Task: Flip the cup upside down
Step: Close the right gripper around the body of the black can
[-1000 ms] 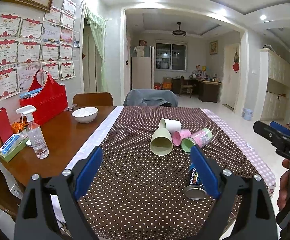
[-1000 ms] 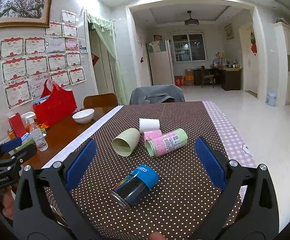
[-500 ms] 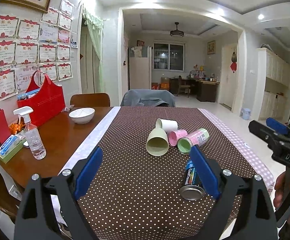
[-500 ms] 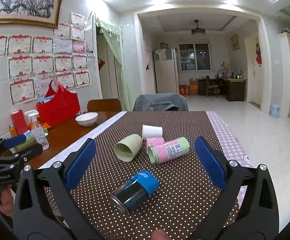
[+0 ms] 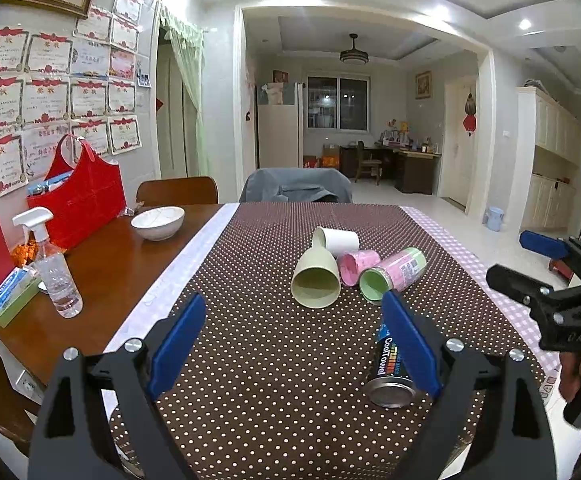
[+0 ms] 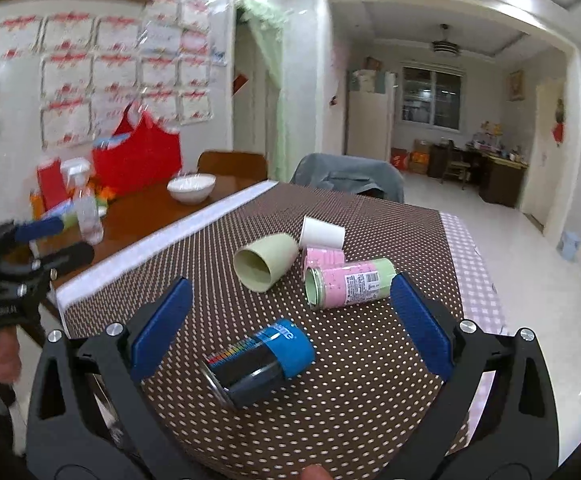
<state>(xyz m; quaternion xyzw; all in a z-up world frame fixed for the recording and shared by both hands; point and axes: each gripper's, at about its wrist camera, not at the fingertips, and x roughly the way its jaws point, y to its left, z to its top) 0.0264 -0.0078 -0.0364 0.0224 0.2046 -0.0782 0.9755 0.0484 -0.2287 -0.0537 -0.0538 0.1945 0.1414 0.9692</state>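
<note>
grippers first: my left gripper [image 5: 290, 344] and my right gripper [image 6: 286, 326] both hang above the near end of the dotted tablecloth [image 5: 258, 360], tongs spread wide, blue pads [image 5: 176, 340] well apart, nothing between them.

i place everything off the dark can [image 6: 258, 364], which lies on its side nearest me, metal end toward the cameras, blue cap end pointing away. beyond it, near the middle of the cloth, sits a cluster of four items on their sides. the pale green cup [image 6: 264, 264] is beyond the can and to its left, open mouth facing me, base pointing away. i judge it to be the cup to flip, though the white cup [image 6: 322, 232] farther back could equally be meant. to the green cup's right lies a pink-and-green labelled tin [image 6: 348, 282], and between them a small pink cup [image 6: 324, 258], which appears to touch the white one behind.

the green cup looks like thin plastic or paper, matte, tapered, widest at the mouth. i expect it to be very light, a bit flexible at the rim, and ready to roll or skid if nudged. i would take it across the wall near mid-height, one pad each side, closing gently so the wall does not buckle, then rotate it mouth-down.

farther off, on the bare wood left of the cloth, stand a white bowl [image 5: 157, 222], a spray bottle [image 5: 54, 272] and a red bag [image 5: 78, 196].
</note>
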